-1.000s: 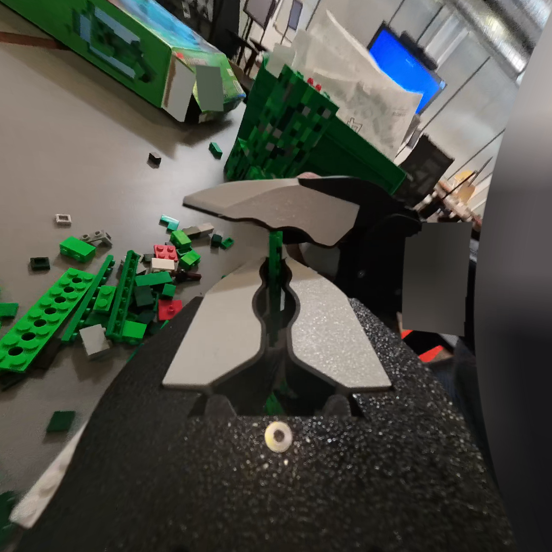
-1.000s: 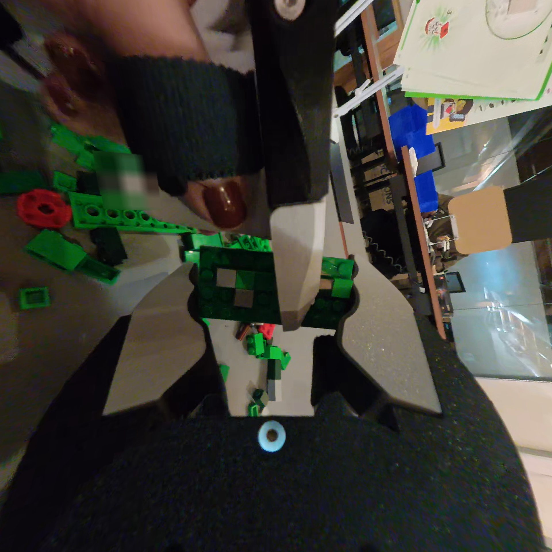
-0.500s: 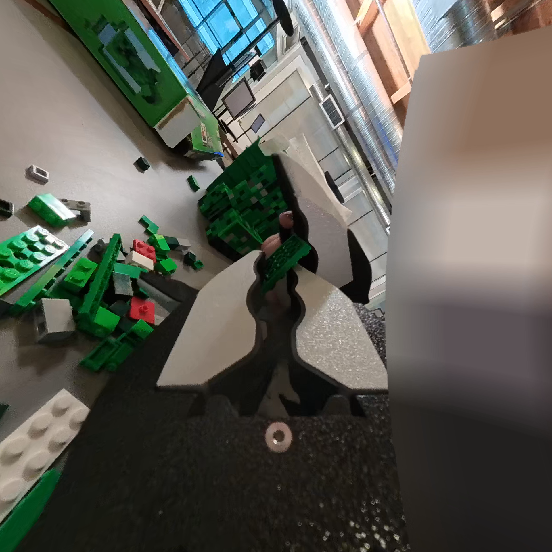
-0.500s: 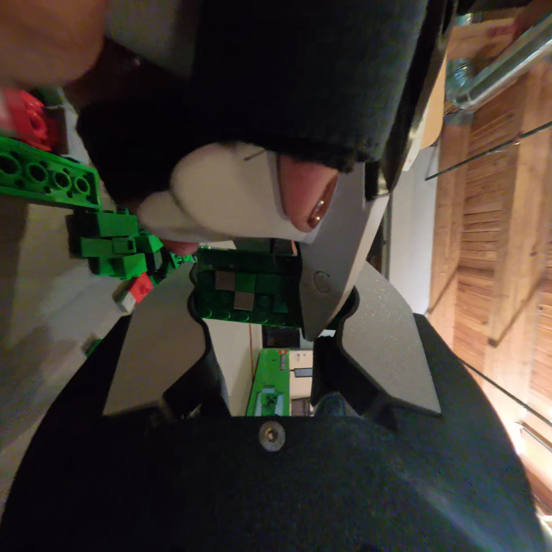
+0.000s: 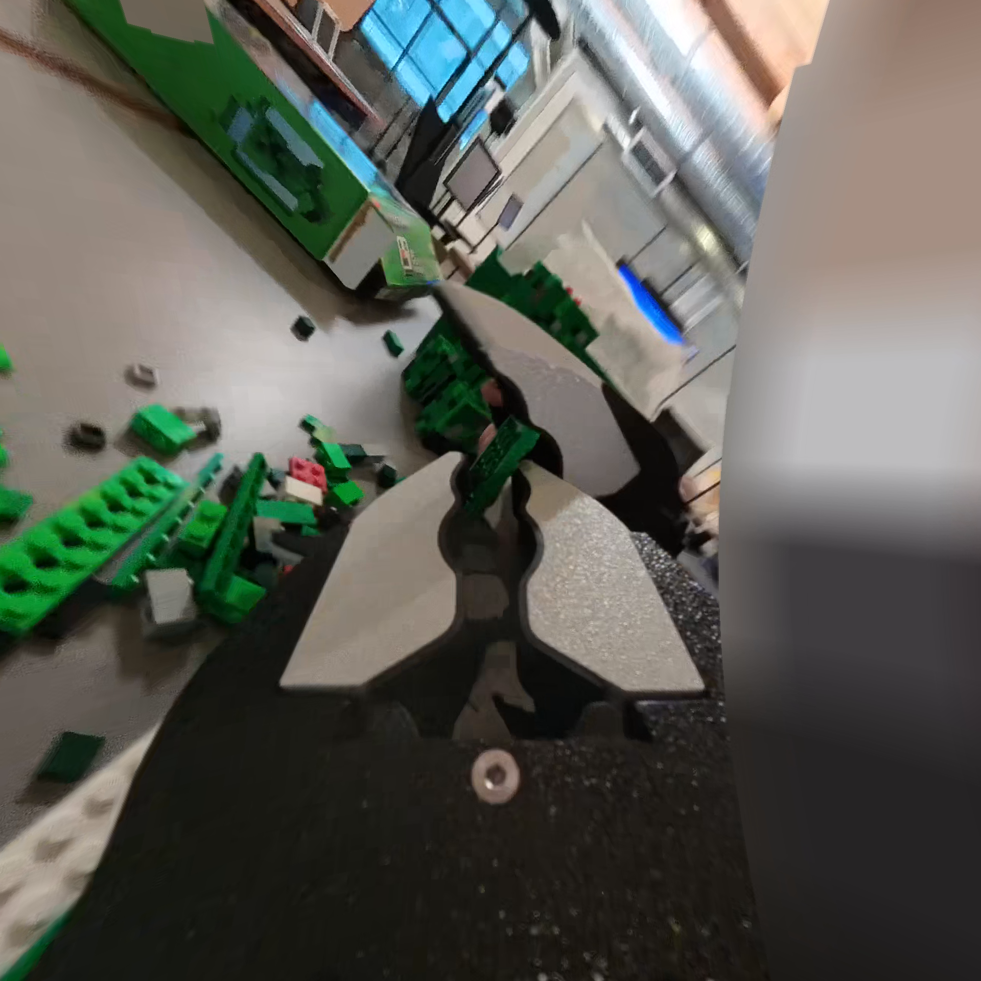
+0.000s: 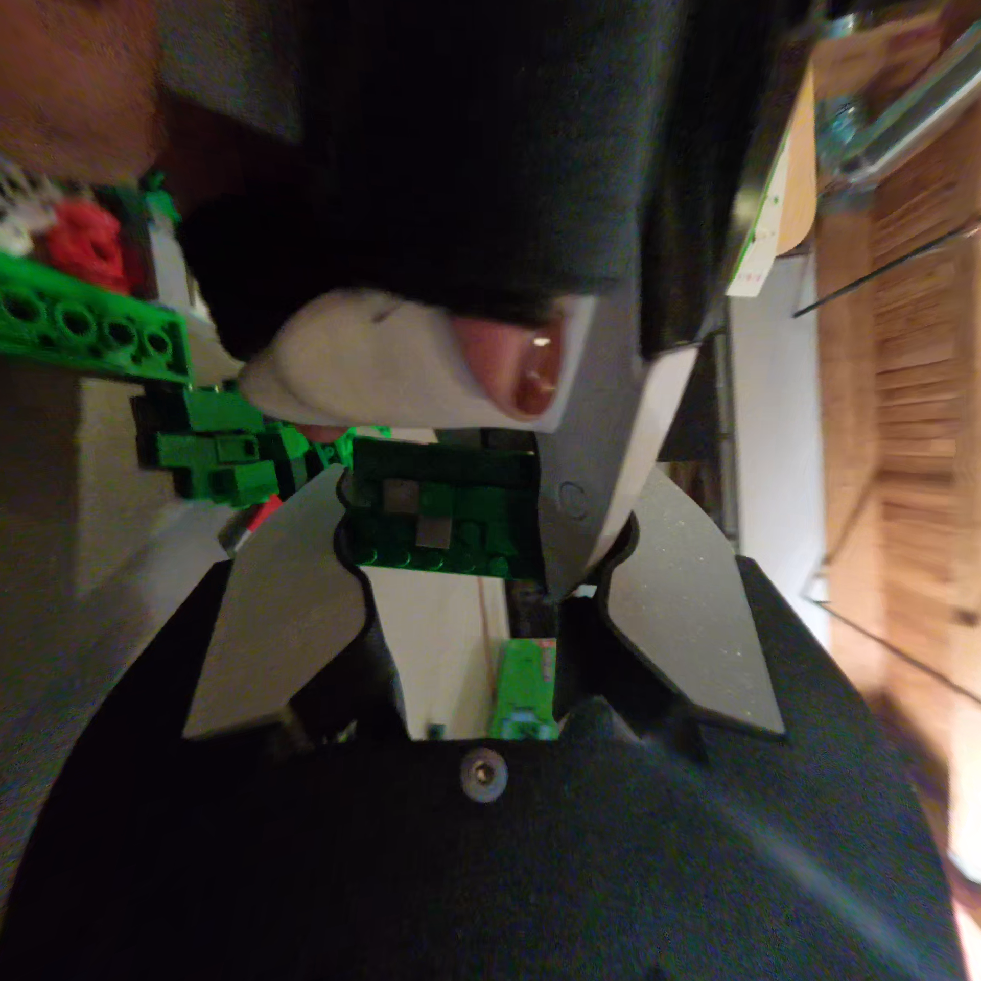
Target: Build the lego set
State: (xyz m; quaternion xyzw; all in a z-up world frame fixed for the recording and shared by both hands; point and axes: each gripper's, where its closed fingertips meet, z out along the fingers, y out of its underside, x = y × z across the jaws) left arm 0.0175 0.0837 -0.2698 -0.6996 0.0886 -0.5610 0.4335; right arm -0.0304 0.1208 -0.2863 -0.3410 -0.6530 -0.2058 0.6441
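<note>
A small dark green plate assembly with two grey tiles point(image 6: 446, 520) is held off the table between both grippers. My right gripper point(image 6: 485, 509) is shut across its width. My left gripper point(image 5: 485, 467) is shut on the same assembly point(image 5: 501, 462), seen edge-on and tilted in the left wrist view. The left gripper's grey finger point(image 6: 600, 478) covers the assembly's right end in the right wrist view. The right gripper's finger point(image 5: 557, 393) shows just beyond the assembly in the left wrist view. A hand in a black fingerless glove point(image 6: 424, 212) holds the left gripper close above.
Loose green, red and white bricks point(image 5: 233, 525) lie on the grey table at the left, with a long holed green plate point(image 5: 79, 552). A built green model point(image 5: 451, 382) stands behind them. The green set box point(image 5: 297, 175) lies at the back left. A white plate point(image 5: 48, 860) sits at the near left. My hands' fingertips stand some 5 centimeters from each other. The built green model point(image 5: 451, 382) is about equally far from each gripper, around 20 centimeters.
Both grippers have lifted and turned together with the assembly still held in both. It now sits tilted in the left gripper, and the right wrist view no longer looks down on the bricks.
</note>
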